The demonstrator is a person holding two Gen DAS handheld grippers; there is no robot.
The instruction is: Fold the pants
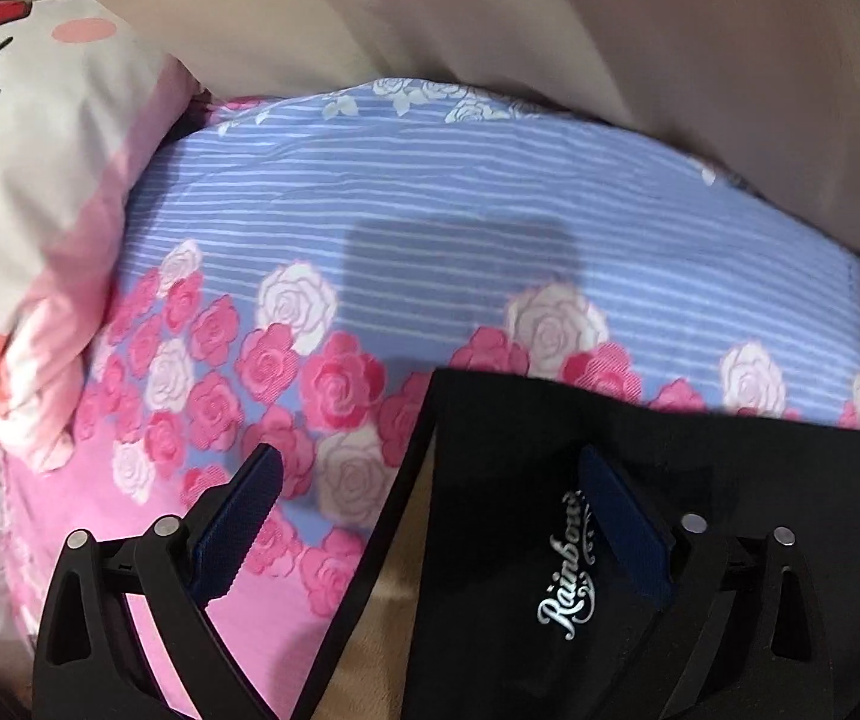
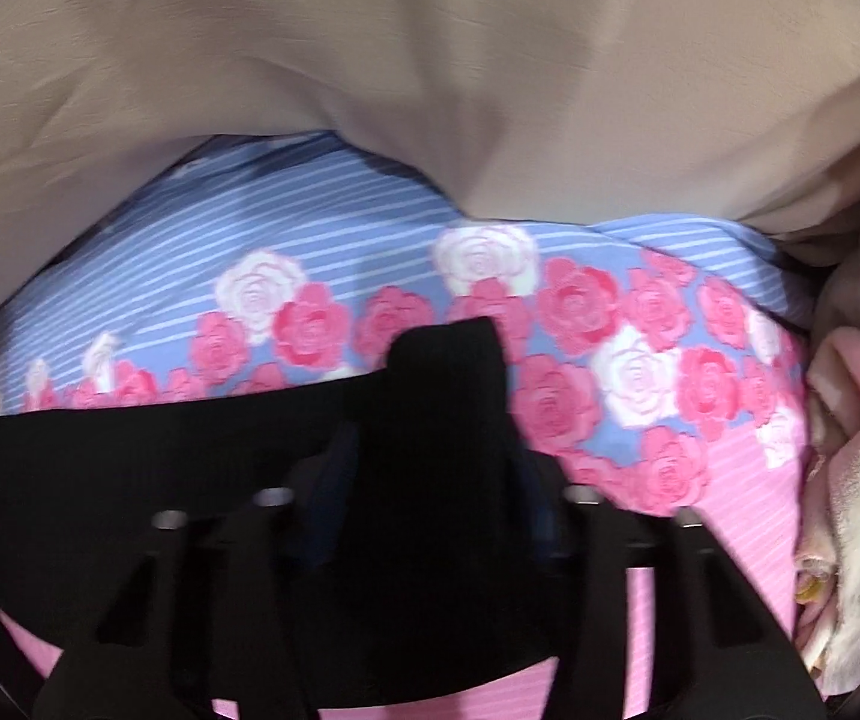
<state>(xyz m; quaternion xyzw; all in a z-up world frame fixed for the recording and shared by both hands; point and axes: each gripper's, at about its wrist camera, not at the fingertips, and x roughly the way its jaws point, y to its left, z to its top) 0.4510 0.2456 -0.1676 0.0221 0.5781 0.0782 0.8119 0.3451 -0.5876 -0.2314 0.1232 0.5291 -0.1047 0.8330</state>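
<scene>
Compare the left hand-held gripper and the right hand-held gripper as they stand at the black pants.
The left hand-held gripper stands wide, its pads clear of the black pants; the right hand-held gripper is pinched on a raised fold of them. The left straddles a pants edge near white lettering; the right shows only plain cloth. Both hover over the rose-print bedsheet.

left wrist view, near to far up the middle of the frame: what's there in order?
Left gripper with jaws apart, straddling the edge of the black pants → pink rose band of the bedsheet → its blue striped part → beige fabric at the back.
</scene>
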